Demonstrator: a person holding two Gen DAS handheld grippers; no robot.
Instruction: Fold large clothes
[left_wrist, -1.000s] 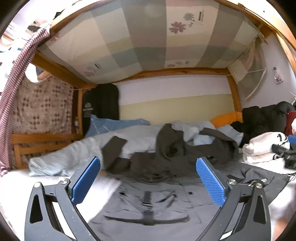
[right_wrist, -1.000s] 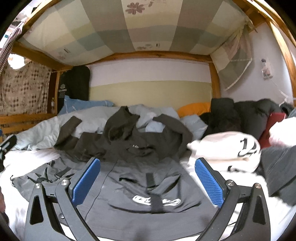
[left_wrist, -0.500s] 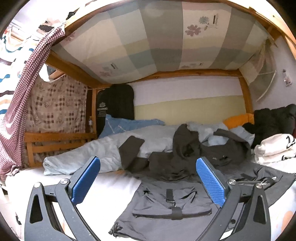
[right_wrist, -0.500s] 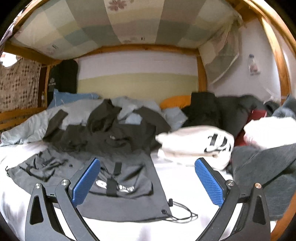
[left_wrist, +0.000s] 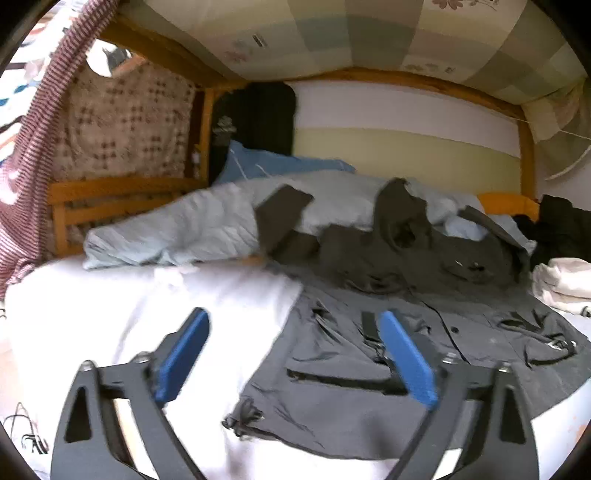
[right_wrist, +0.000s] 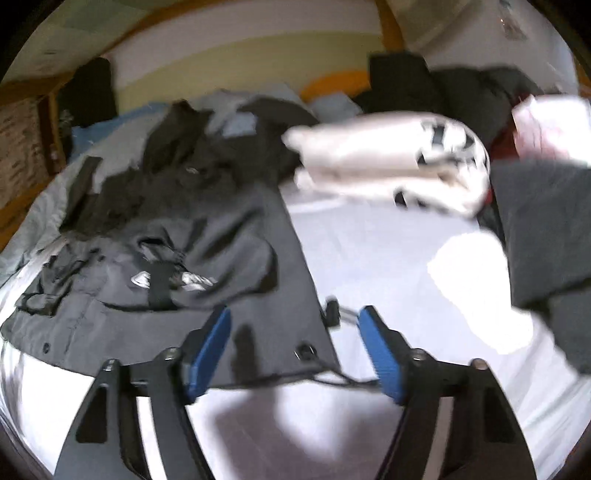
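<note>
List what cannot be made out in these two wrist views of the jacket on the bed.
- Left wrist view: the grey jacket's near hem is covered by the left gripper, whose jaws are closing without pressing on cloth.
- Right wrist view: the white folded clothes are smeared by motion blur; the print is unreadable.
- Right wrist view: the right gripper, closing, hides part of the jacket's cord.

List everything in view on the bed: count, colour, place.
jacket: 1, grey and black, spread flat on the sheet, hem nearest the cameras
sheet: 1, white, covers the mattress
duvet: 1, pale blue, bunched behind the jacket
pillow: 1, blue, behind the duvet
folded top: 1, white with black print, right of the jacket
dark coats: pile, black, back right
bed frame: 1, wood
left tongs: closing, nothing gripped, over the jacket's left hem corner
right tongs: closing, nothing gripped, over its right hem corner
</note>
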